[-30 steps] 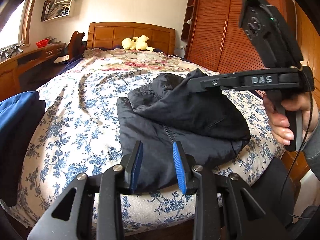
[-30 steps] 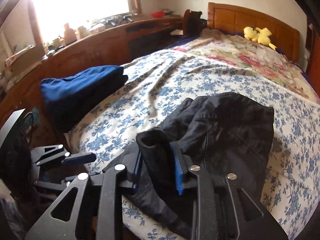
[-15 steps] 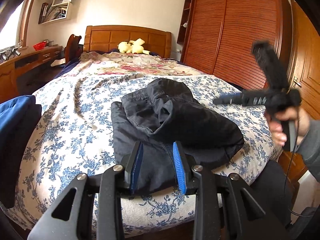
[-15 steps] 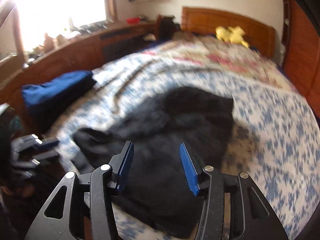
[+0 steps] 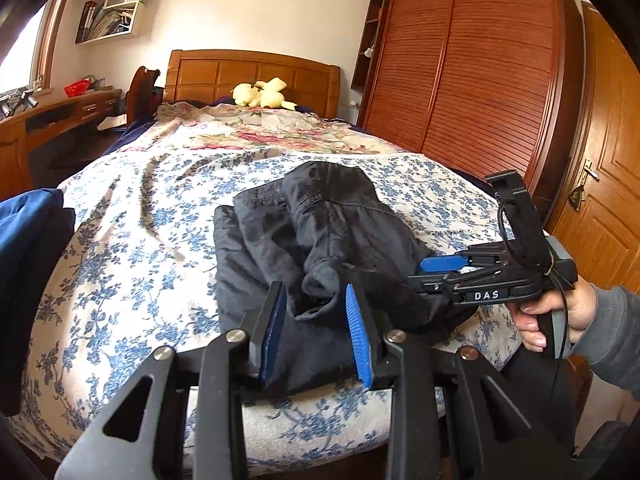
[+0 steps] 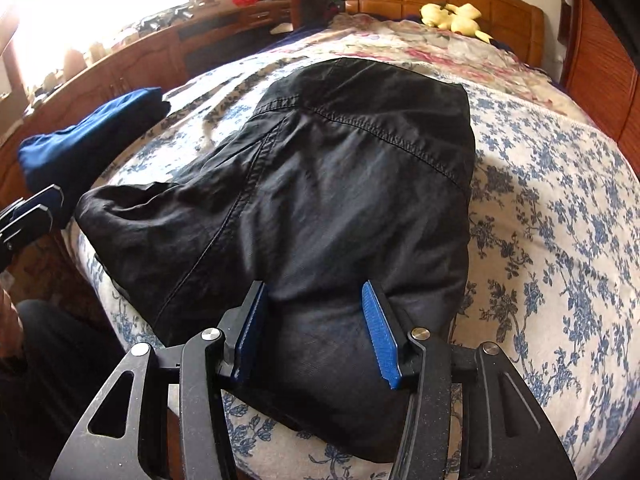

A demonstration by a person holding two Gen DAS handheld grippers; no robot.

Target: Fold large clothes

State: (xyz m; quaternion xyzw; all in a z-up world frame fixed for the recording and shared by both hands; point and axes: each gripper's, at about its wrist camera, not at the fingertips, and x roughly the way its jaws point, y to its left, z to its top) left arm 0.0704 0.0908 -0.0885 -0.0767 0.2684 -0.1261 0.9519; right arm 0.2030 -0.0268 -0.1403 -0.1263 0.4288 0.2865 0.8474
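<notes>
A black jacket (image 5: 320, 248) lies folded in a loose bundle near the foot of the bed (image 5: 128, 240), and fills the middle of the right wrist view (image 6: 340, 184). My left gripper (image 5: 316, 332) is open, its blue pads either side of the bundle's near edge, holding nothing. My right gripper (image 6: 316, 336) is open at the bundle's right side, jaws straddling the cloth without pinching it. It shows from the side in the left wrist view (image 5: 440, 270), held in a hand.
A folded blue garment (image 6: 92, 136) lies at the bed's left edge, also in the left wrist view (image 5: 28, 224). A yellow plush toy (image 5: 262, 94) sits by the wooden headboard. A desk (image 6: 140, 52) runs along the left, a wardrobe (image 5: 472, 68) stands on the right.
My right gripper let go of the jacket's fold, opened, and came down low at the bundle's right side. The jacket's top layer dropped onto the bundle. My left gripper moved slightly closer.
</notes>
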